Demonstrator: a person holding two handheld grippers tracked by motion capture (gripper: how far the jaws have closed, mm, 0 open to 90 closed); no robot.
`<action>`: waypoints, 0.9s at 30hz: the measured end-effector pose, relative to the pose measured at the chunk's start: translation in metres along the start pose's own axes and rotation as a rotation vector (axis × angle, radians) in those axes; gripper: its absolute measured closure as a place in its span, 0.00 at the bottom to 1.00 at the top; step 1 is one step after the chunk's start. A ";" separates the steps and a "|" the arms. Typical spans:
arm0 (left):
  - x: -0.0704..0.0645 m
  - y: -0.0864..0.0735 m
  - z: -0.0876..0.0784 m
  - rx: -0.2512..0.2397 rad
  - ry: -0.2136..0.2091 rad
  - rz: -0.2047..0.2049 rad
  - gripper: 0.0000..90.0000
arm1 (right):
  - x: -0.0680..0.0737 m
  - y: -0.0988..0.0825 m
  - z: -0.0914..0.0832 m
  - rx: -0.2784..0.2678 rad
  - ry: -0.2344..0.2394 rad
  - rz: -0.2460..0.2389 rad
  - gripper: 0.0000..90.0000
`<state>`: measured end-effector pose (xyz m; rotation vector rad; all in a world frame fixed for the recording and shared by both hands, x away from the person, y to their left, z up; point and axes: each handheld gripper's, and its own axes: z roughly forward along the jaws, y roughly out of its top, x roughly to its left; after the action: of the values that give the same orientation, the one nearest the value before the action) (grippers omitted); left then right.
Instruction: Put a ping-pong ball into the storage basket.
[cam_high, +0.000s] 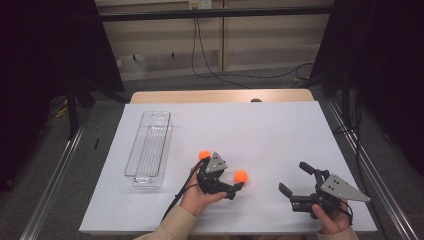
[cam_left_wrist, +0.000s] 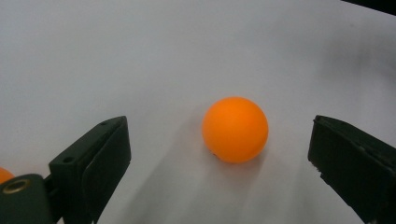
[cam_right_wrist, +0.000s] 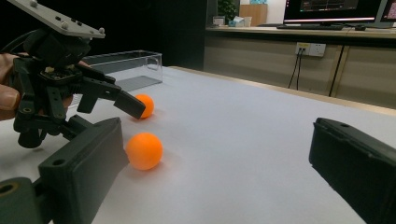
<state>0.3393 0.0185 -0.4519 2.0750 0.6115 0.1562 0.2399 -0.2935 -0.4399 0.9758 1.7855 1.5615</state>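
Observation:
Two orange balls lie on the white sheet (cam_high: 260, 125). My left gripper (cam_high: 231, 181) is open and lies low, pointing right. One ball (cam_high: 241, 175) sits just ahead of its jaws. In the left gripper view this ball (cam_left_wrist: 235, 129) rests between the spread jaws of that gripper (cam_left_wrist: 219, 140), touching neither. The other ball (cam_high: 204, 154) lies behind the left gripper, beside its grey plate, and is a sliver (cam_left_wrist: 3, 175) at the frame edge. My right gripper (cam_high: 293, 176) is open at the near right, pointing left, nothing between its jaws (cam_right_wrist: 217, 140). It looks at both balls (cam_right_wrist: 144, 150) (cam_right_wrist: 145, 105) and the left gripper (cam_right_wrist: 123, 116).
A long clear plastic tray (cam_high: 148, 181) lies empty on the sheet's left side, also in the right gripper view (cam_right_wrist: 140, 63). Black cables hang at the far wall (cam_high: 200, 50). The sheet's middle and far half are bare.

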 end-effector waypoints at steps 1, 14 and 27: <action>0.000 0.000 0.000 0.004 0.002 -0.002 0.07 | 0.000 0.000 0.000 0.000 0.000 0.000 0.03; 0.000 0.002 0.007 0.019 -0.003 0.002 0.11 | 0.000 0.000 0.000 0.000 -0.001 0.001 0.03; -0.001 0.004 0.013 0.036 -0.007 0.008 0.16 | 0.000 0.000 -0.001 0.000 -0.004 0.000 0.03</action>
<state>0.3446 0.0063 -0.4555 2.1122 0.6060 0.1433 0.2395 -0.2940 -0.4400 0.9786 1.7832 1.5588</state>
